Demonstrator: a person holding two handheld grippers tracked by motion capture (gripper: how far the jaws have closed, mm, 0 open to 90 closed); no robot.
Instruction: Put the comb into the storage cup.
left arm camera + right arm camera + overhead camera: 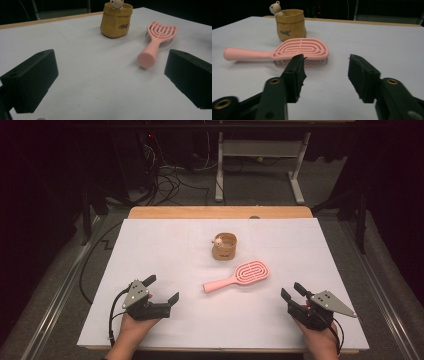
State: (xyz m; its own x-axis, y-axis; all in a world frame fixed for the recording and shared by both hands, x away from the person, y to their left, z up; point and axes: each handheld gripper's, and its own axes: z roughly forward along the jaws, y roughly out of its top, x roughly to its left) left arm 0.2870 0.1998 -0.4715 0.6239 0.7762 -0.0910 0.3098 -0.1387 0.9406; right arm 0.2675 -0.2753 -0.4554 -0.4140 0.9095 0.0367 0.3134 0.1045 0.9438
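Left tongs (162, 288): black jaws spread wide, holding nothing, low over the white paper-covered table (165, 250).
Pink plastic paddle hairbrush (237, 276): lies bristles-down mid-table, between both tongs, touching neither; rounded handle end points toward the left tongs; slotted oval back; bristles plain from the right gripper view.
Tan paper-like pouch (224, 246): just behind the brush; small bear figure (275, 8) on its rim; dark lettering unreadable.
Right tongs (293, 291): jaws apart, empty, ridged pads (358, 72).

Your high view looks down the tabletop (165, 250); both gripper views sit low, sharing the pink brush (239, 276).
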